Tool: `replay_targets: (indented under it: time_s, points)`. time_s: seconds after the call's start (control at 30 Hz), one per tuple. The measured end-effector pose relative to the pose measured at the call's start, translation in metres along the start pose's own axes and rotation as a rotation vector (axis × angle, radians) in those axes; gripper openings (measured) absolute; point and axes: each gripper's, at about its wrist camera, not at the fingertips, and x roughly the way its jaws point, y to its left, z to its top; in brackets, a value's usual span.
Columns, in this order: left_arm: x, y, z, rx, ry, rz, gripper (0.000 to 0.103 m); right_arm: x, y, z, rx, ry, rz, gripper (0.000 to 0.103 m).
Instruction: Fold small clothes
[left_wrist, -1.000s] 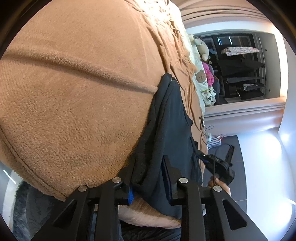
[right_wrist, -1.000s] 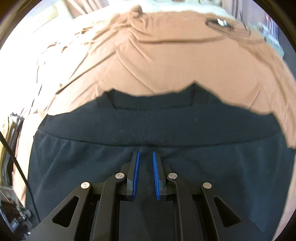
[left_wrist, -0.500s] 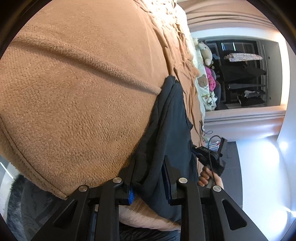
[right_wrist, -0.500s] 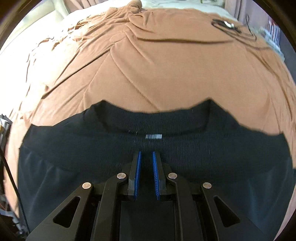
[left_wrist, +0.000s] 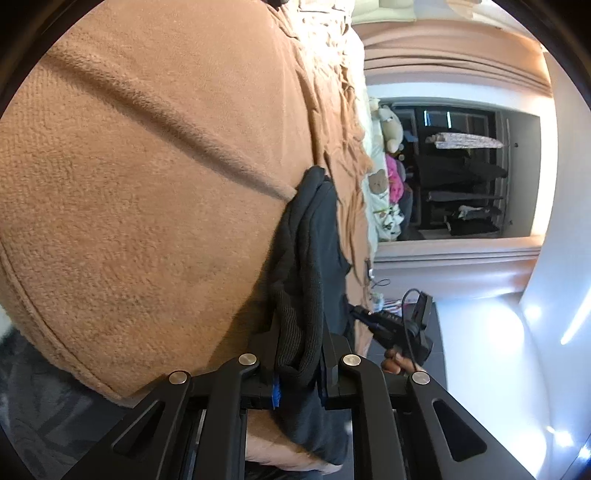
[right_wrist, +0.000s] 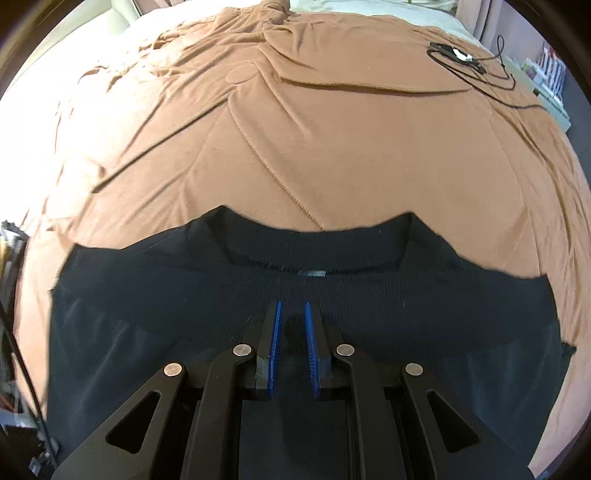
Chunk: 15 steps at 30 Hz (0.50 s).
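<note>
left gripper (left_wrist: 300, 363): jaws closing, dark garment (left_wrist: 314, 258) being pinched | right gripper (right_wrist: 293, 347): jaws narrow, nothing being held, being hovered over garment on brown blanket (right_wrist: 332, 140)

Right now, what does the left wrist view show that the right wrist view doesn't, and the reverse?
Left wrist only: the left gripper, closing with a bunched edge of the garment between its fingers, the right gripper from outside, a wardrobe, stuffed toys.
Right wrist only: the neckline spread flat, a cable.
Both: garment, brown blanket.
</note>
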Motion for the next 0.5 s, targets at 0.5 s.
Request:
replay_targets:
  time_s: [0.5]
  points:
    - [-0.005,-0.016,-0.007,0.017,0.029,-0.096,0.013,-0.035,-0.015,-0.07,-0.021,0.036,0.098,0.012]
